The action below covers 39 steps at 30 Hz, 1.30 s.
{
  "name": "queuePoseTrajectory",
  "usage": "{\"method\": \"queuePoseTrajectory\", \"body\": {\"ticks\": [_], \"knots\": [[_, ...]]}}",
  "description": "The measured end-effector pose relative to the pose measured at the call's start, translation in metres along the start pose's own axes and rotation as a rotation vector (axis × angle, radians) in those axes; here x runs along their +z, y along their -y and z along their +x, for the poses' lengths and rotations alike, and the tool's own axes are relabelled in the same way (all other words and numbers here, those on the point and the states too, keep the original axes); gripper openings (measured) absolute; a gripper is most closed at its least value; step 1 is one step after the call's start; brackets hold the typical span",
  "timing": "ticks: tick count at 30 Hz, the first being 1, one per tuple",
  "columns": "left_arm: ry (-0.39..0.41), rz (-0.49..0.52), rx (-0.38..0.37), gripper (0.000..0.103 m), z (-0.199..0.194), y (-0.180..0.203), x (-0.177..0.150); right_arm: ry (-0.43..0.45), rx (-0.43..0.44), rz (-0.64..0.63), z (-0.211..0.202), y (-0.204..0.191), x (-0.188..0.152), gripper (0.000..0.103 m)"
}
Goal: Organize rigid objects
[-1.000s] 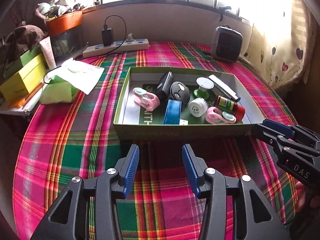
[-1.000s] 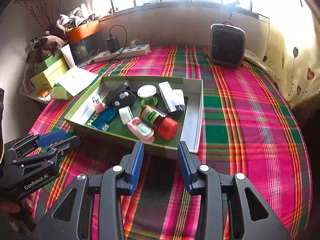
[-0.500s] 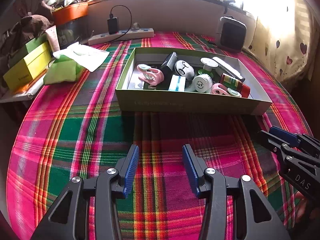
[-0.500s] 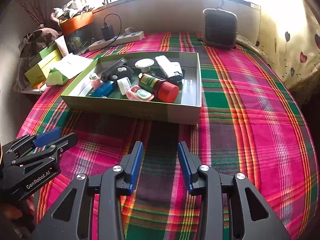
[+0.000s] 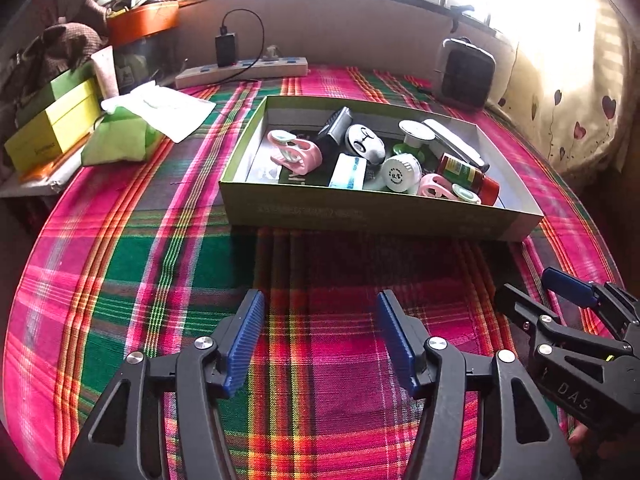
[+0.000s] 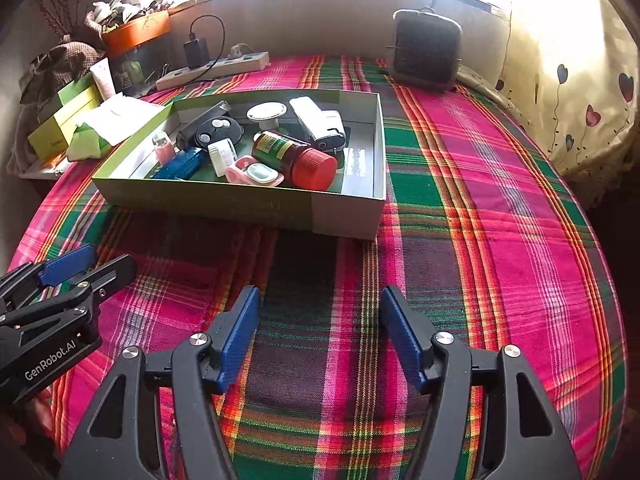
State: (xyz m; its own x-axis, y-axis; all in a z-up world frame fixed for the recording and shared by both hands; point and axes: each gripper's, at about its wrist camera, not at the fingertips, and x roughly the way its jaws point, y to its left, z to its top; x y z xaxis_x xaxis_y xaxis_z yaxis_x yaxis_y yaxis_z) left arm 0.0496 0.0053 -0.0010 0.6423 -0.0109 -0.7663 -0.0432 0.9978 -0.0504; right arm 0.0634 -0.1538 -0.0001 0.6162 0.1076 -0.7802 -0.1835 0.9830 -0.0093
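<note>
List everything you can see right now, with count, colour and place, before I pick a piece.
box: 1, green, open, centre of cloth
bottle: 1, green label, red cap, lying in box
clips: 2, pink, in box
round cap: 1, white, in box
small carton: 1, blue, in box
key fob: 1, black, in box
tablecloth: 1, pink-green plaid
power strip: 1, white, far edge, charger plugged in
heater: 1, dark, far right
yellow-green boxes: stacked, far left
left tool: jaws just opened, empty
right tool: jaws just opened, empty
</note>
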Motion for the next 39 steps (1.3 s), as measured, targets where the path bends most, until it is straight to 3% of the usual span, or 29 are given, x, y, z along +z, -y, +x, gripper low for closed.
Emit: {"method": "queuePoseTrajectory", "body": {"ticks": [11,39], "knots": [[-0.008,0.030,0.040,0.063,0.0029,0.0079,-0.0001,-0.006,-0.011,0.008,0.0039,0.0003,0.0032,0.073],[-0.008,0.031,0.041,0.063,0.0035,0.0085,0.0001,-0.007,-0.011,0.011,0.0042,0.0015,0.0030,0.074]]}}
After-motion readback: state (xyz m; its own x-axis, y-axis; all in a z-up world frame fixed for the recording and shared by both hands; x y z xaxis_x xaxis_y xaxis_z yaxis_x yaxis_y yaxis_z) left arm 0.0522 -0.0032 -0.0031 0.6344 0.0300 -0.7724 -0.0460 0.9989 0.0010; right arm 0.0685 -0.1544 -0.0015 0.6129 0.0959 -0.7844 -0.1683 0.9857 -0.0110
